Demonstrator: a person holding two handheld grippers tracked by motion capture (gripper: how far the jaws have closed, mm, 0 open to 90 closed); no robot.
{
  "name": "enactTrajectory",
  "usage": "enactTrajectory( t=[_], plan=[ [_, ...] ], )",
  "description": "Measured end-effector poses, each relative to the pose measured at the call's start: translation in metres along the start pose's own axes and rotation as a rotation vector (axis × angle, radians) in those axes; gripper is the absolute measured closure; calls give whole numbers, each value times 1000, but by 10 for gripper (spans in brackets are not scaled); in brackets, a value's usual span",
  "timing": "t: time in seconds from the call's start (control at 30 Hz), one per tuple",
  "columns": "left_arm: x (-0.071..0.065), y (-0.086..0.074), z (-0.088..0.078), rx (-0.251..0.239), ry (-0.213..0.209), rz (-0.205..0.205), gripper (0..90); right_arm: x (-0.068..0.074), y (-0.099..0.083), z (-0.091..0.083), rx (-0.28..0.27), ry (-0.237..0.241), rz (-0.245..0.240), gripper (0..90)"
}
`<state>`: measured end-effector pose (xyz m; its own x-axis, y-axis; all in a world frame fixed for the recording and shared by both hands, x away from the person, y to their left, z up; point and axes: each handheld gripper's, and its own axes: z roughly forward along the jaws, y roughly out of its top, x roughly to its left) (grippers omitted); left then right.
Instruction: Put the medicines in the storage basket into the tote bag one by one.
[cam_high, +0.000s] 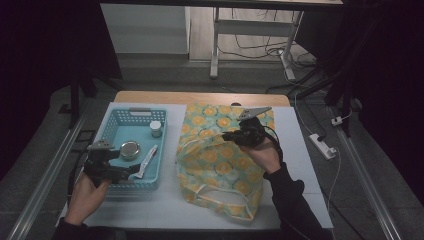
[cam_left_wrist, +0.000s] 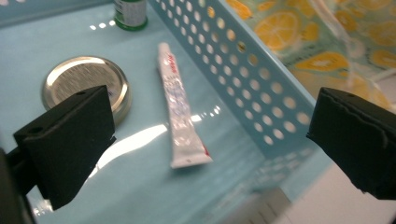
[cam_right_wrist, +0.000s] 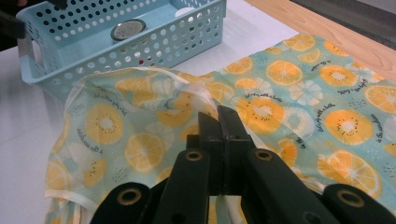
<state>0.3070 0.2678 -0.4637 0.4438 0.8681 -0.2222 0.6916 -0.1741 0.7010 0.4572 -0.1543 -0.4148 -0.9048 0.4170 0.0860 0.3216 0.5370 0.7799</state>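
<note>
Plastic tube of paste lying flat on the floor of the blue basket, just beside the perforated right wall, near the round tin lid and well apart from the small bottle. Risking a skid: smooth tube on glossy plastic, likely slipping or rolling away if pinched off-centre. Risking a knock too: one pad catching the basket wall and shoving the whole basket across the white desk. Also possibly letting the fruit-print fabric bag sag shut if the grip on its rim is loosening. Left claw hovering spread wide above the tube, touching nothing. Right claw pressed together, pinching the bag's upper edge and holding the mouth lifted.
</note>
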Motion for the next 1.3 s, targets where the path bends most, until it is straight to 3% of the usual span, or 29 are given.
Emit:
enactTrajectory(
  t=[0.53,0.9,1.2,1.3],
  plan=[
    [30,27,22,14,13,-29,4,0,0,-1,-2,-1,-2,900],
    [46,40,36,26,36,-11,0,-1,0,0,0,0,-2,900],
    [62,43,59,100,108,-42,0,-2,-1,1,4,2,-2,900],
    [66,44,65,131,112,-57,0,-1,-1,1,4,0,-2,900]
  ],
)
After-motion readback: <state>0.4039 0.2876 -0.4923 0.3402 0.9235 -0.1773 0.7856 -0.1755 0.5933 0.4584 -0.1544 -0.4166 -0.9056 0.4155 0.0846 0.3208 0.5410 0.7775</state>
